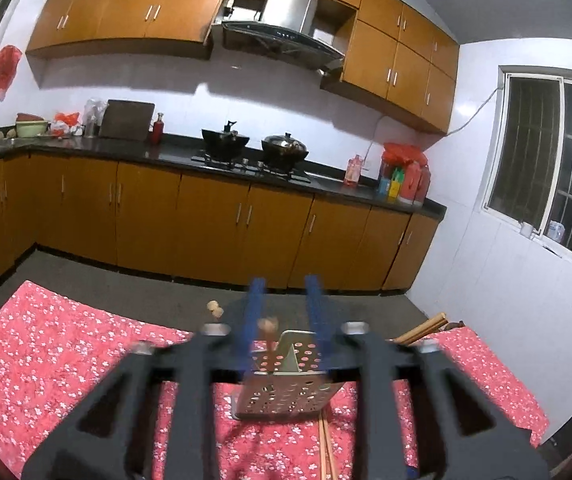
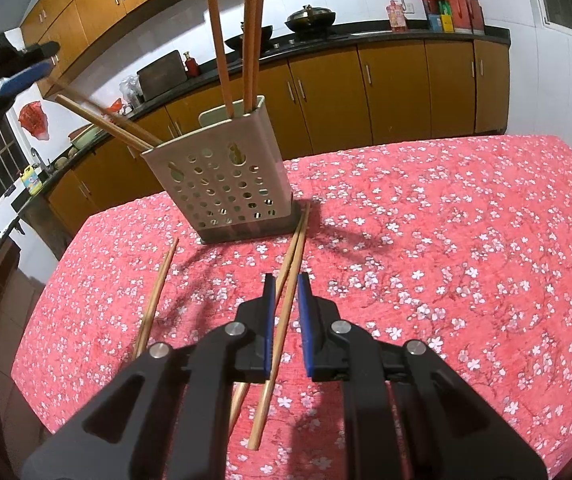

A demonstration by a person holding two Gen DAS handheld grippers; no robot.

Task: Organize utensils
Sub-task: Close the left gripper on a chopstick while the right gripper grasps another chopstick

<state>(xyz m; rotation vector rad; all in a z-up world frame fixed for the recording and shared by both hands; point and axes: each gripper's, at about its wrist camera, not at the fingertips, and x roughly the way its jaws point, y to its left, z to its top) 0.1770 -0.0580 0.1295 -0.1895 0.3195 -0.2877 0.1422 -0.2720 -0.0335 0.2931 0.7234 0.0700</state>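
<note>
Now right gripper (image 2: 286,280) open astride chopsticks (image 2: 286,276) — beside holder (image 2: 222,184).

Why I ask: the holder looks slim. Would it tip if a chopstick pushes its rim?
Possibly: the perforated holder stands tall on a narrow base, on soft tablecloth. It probably weighs little, and the chopsticks inside rise high, raising the load.

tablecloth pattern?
Red tablecloth with small white-pink blossom print; clearest in the right wrist view.
</note>
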